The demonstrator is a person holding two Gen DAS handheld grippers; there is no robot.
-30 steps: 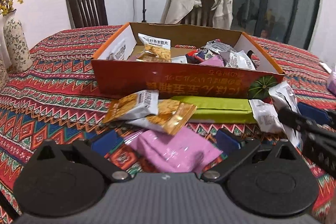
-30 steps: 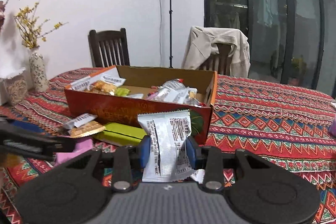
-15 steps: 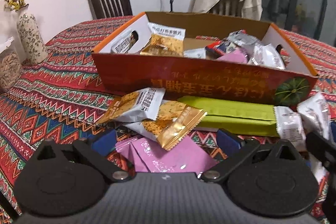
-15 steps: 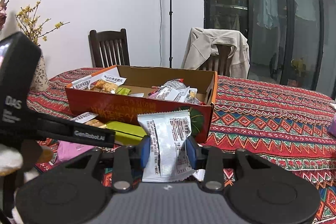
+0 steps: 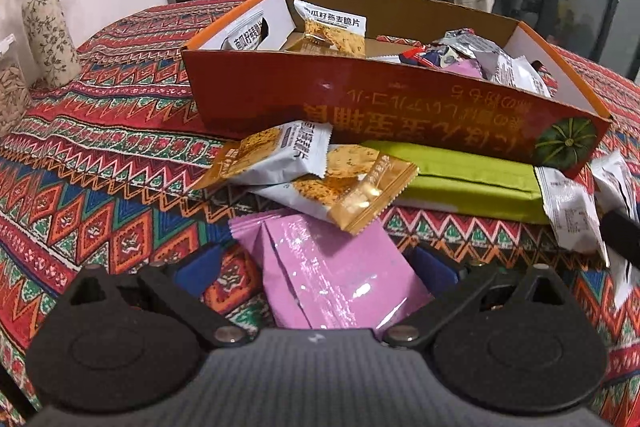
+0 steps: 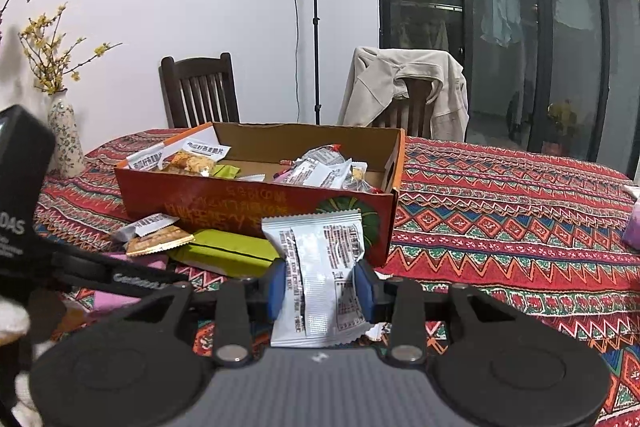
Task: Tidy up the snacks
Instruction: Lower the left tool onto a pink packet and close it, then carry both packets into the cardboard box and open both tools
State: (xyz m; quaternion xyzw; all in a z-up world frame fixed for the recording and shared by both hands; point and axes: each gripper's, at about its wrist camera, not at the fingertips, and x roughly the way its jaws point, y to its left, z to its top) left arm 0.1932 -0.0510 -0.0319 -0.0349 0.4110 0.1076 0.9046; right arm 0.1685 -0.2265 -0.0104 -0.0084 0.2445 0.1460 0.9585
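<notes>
- Right gripper [image 6: 320, 287]: blue pads pinching a white snack packet [image 6: 320, 267], held upright off the table, just in front of the orange cardboard box [image 6: 256, 203].
- Left gripper [image 5: 316, 267]: spread wide, blue pads either side of a pink packet [image 5: 332, 271] lying flat on the patterned tablecloth [image 5: 100, 155]; pads not pressing on it.
- At 12 o'clock from the pink packet: two orange-and-white cracker packets [image 5: 304, 171], one overlapping its far edge.
- At 1 o'clock from it: green bar [image 5: 460, 179] lying along the box's near wall.
- At 3 o'clock in the left wrist view: more white packets [image 5: 568, 207] on the cloth.
- Inside the box: mixed packets, cracker ones at the left end, silver and pink ones at the right.
- At 9 o'clock in the right wrist view: floral vase [image 6: 64, 143] with yellow sprigs.
</notes>
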